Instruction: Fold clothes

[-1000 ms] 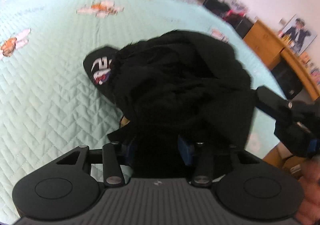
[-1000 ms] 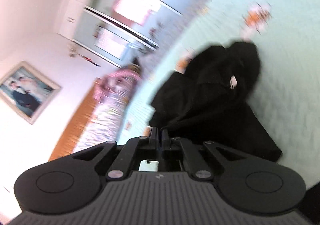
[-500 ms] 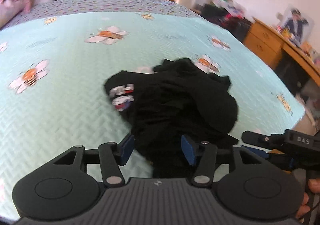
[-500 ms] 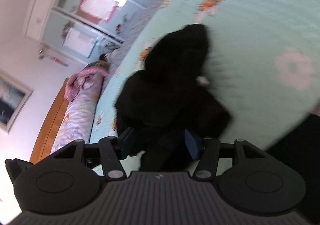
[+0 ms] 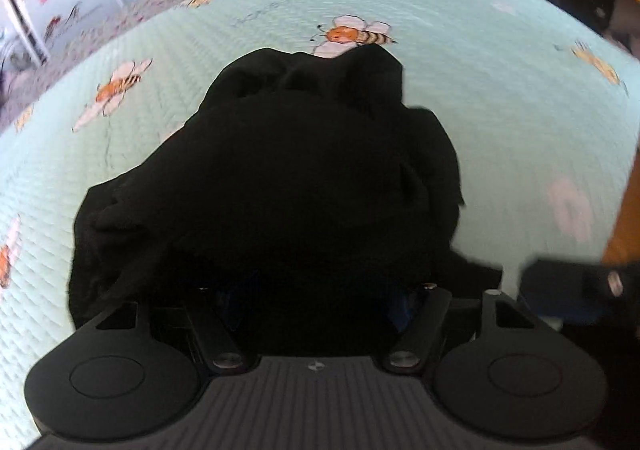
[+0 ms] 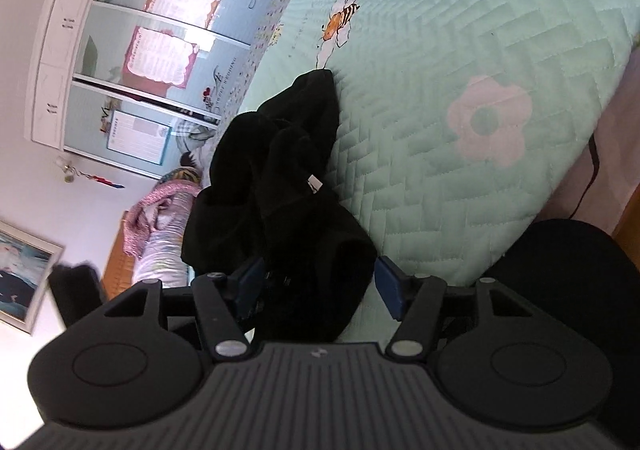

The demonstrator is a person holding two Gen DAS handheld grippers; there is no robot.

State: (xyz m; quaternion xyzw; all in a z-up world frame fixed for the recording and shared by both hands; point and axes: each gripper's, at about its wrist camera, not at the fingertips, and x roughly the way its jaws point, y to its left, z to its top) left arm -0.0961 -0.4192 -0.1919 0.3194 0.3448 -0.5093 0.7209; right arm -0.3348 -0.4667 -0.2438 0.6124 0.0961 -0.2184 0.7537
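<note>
Garment (image 6: 288,186) lies bunched on quilt (image 6: 460,50) between both opening claws, left (image 5: 316,302), right (image 6: 316,286).

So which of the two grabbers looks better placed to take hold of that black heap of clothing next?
Probably the right gripper: its jaws are opening around a clear lobe of the black garment near the bed's edge. The left gripper, also opening, is buried over the dark bulk, with no distinct edge visible.

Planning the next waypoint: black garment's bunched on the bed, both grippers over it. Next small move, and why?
Probably pull both grippers back and re-grasp at an edge. The black garment lies crumpled on the green quilt, no corner exposed. The right gripper and left gripper are opening with cloth between the fingers, so neither grips it.
</note>
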